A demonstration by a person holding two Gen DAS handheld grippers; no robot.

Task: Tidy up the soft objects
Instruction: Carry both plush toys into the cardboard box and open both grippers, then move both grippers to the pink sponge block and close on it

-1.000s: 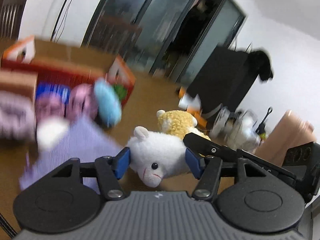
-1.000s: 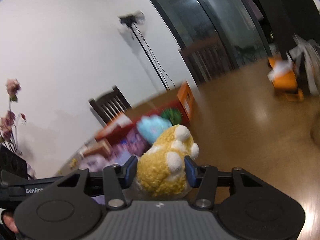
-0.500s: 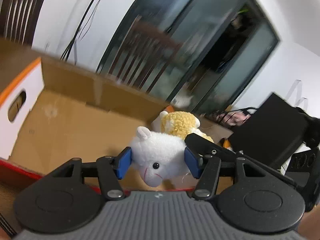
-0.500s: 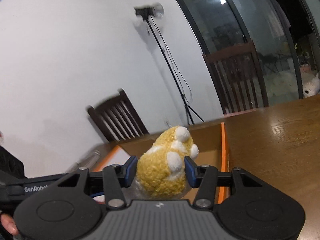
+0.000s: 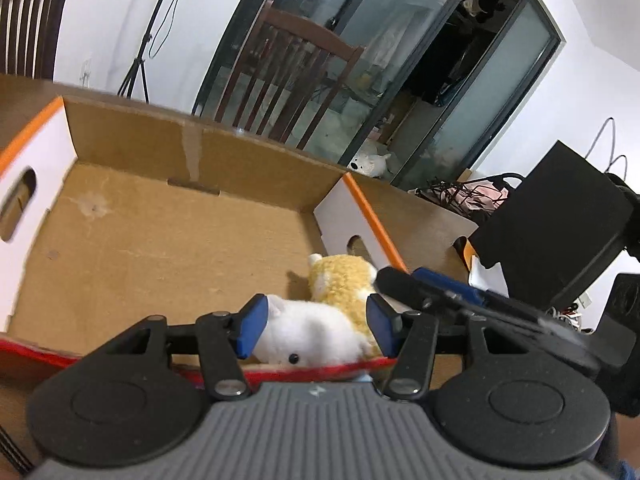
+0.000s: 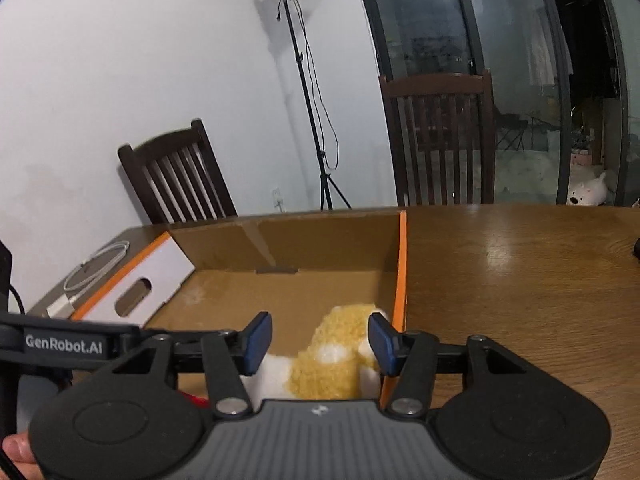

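Note:
An open cardboard box point(image 5: 160, 240) with orange-edged white end walls lies below both grippers. My left gripper point(image 5: 316, 330) hangs over its red front edge, shut on a white plush animal point(image 5: 308, 338) that faces the camera. Just behind it, a yellow plush animal point(image 5: 340, 280) lies on the box floor in the right corner. My right gripper point(image 6: 320, 338) is above that yellow plush point(image 6: 332, 364). Its jaws are opening, and the blue pads point(image 6: 382, 342) stand clear of the toy. One finger of the right gripper point(image 5: 404, 282) shows blurred in the left wrist view.
The box point(image 6: 288, 240) sits on a wooden table point(image 6: 520, 300). A white cable point(image 6: 92, 268) lies left of the box. Two dark chairs point(image 6: 176, 176) and a light stand point(image 6: 304, 80) are behind the table. A black case point(image 5: 548, 224) stands at the right.
Both grippers swung from the toy pile to above the empty box. The yellow plush slipped from the right jaws onto the box floor as they widened. The white plush stays gripped.

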